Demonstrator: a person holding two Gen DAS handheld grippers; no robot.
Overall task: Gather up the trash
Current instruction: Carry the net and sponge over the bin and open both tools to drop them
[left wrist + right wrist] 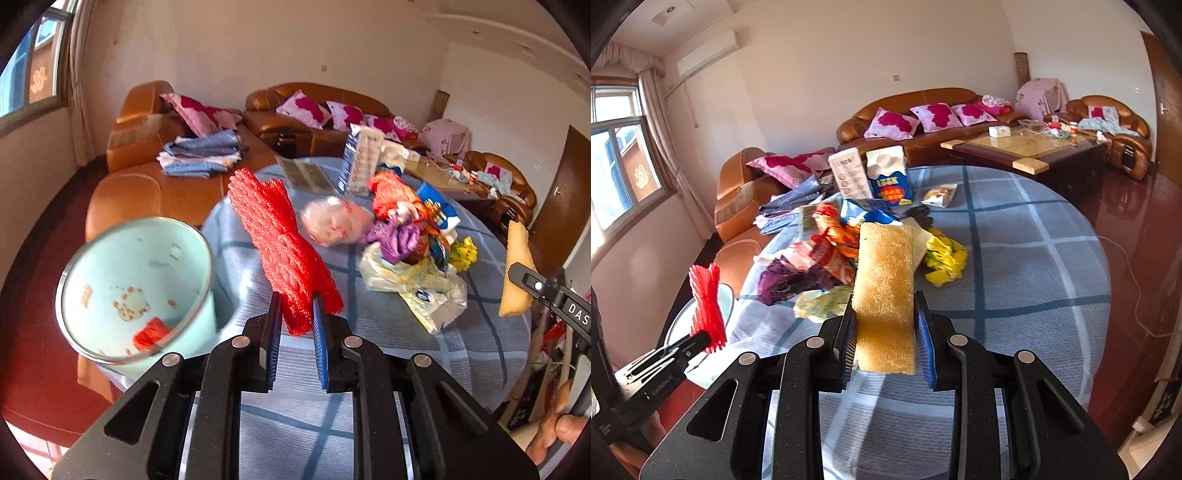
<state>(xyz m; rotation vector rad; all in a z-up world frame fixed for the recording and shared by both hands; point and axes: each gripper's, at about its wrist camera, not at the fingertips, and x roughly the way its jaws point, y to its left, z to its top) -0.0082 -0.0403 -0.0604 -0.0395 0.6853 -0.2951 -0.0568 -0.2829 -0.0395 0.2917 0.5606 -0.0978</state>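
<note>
1. Holding a red foam net (284,251) between its fingers (275,325), the left gripper (297,325) is closed down on the net's lower end; the net's long axis runs from the fingers up toward the upper left of the left wrist frame, standing clear above the table (424,354).

2. The pale green bin (136,288) sits at the lower left of that frame, just beside the table edge, mouth open and tilted toward the camera, with 1 red scrap already inside. It lies to the left of the held net, close by but not under it.

3. The right gripper (886,332) clamps a yellow sponge (884,291) at a narrow gap, the sponge's long axis pointing straight away from the fingers toward the middle of the right wrist frame.

4. In the right wrist frame the bin shows only as a sliver (724,295) at the lower left, behind the net (707,306) and the left gripper (698,338), so the left hand is plainly the nearer of the 2 to the bin.

5. Judgement: the left hand's net should go first, swung leftward until its free end hangs over the bin's mouth; the sponge must cross behind it.

6. The pile of wrappers and bags (406,240) is on the table, right of centre in the left wrist frame.
</note>
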